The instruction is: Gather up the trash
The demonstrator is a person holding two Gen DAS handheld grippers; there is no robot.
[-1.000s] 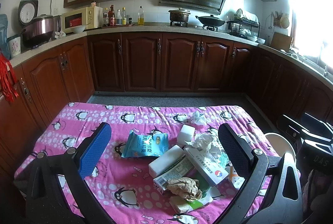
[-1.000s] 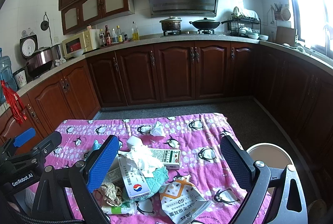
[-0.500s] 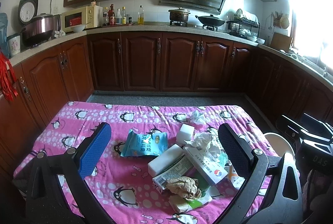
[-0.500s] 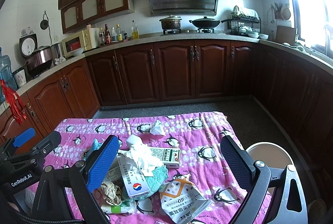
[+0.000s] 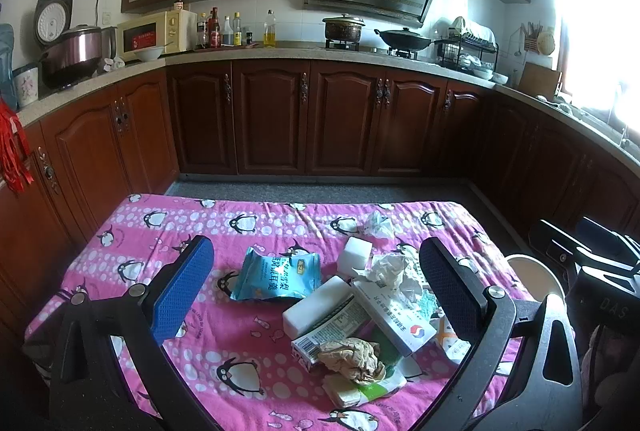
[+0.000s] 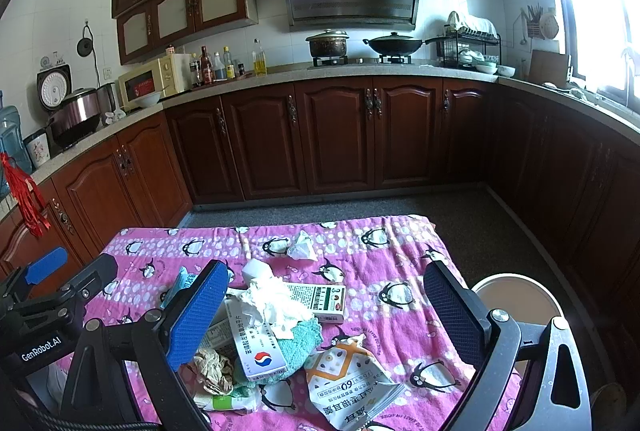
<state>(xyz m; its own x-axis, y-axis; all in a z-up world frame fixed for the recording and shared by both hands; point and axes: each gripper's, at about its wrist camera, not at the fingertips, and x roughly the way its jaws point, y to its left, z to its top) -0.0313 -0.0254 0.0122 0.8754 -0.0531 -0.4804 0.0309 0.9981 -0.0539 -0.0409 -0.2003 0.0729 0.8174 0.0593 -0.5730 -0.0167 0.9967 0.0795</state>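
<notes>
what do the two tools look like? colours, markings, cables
Both match: black angular frames with silver pivot bolts, one finger faced with a blue textured pad, the other with a dark one. The left tool reads "GenRobot.AI" in white on its body; black cable by the right tool.

Left black plastic two-finger gripper (image 5: 316, 295): matte angular frame, silver round screws at the finger pivots, left finger faced with a blue dimpled rubber pad (image 5: 182, 295), right finger with a black dimpled pad (image 5: 450, 289). Right black plastic two-finger gripper (image 6: 322, 315): same build, blue textured pad (image 6: 196, 313) left, black textured pad (image 6: 452, 315) right, silver screws, triangular cut-outs in the frame arms. In the right wrist view the left unit's side carries white "GenRobot.AI" lettering (image 6: 41, 348); its blue pad is also visible.
</notes>
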